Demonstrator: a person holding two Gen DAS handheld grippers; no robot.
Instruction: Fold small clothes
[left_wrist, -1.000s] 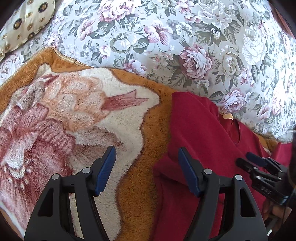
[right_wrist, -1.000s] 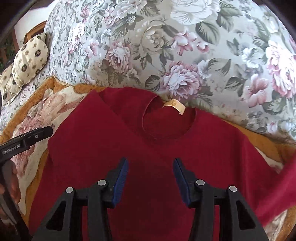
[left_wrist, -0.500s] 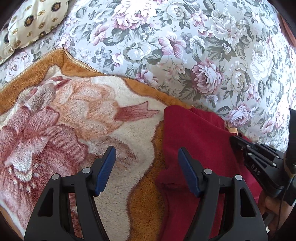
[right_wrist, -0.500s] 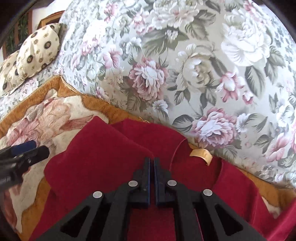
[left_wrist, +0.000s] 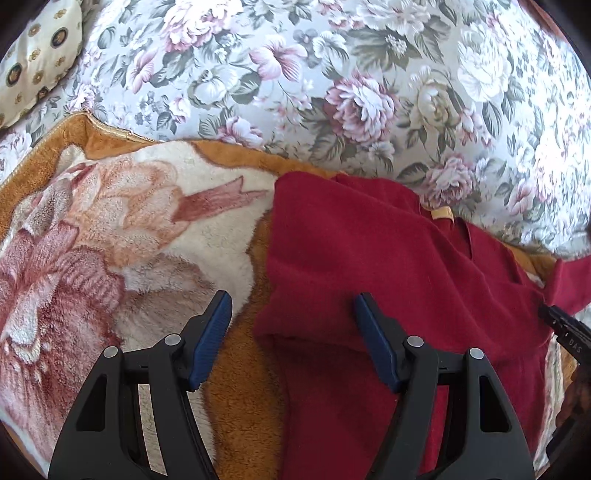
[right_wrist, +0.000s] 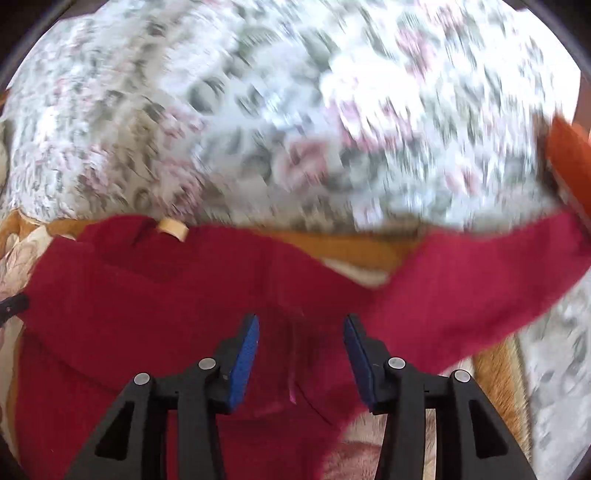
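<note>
**Left sleeve folded in, right gripper swings away**

Since a second ago, the red top's (left_wrist: 388, 258) left sleeve has been folded in over its chest, and the right gripper (right_wrist: 301, 350), which pinched shut half a second back, has swung across to the garment's other side, leaving its view smeared with motion blur.

Farthest left in the left wrist view lies a cream patterned cushion (left_wrist: 33, 55) on the floral bedspread (left_wrist: 332, 74). Below it spreads a plush blanket (left_wrist: 110, 229) with an orange border and a big rose design. The left gripper (left_wrist: 291, 325) hovers over the blanket's edge with its jaws wide apart and nothing between the blue pads; its right finger hangs above the folded edge of the top, not touching it as far as can be seen.

The top lies flat on the blanket, neck toward the bedspread, a tan label (left_wrist: 441, 213) showing at the collar. Its right sleeve (right_wrist: 480, 273) stretches outward, unfolded, toward an orange object (right_wrist: 569, 162) at the frame's edge, too blurred to identify.

Over the top's right shoulder area the right gripper's jaws are opening, with only the cloth lying below them, nothing clamped.
</note>
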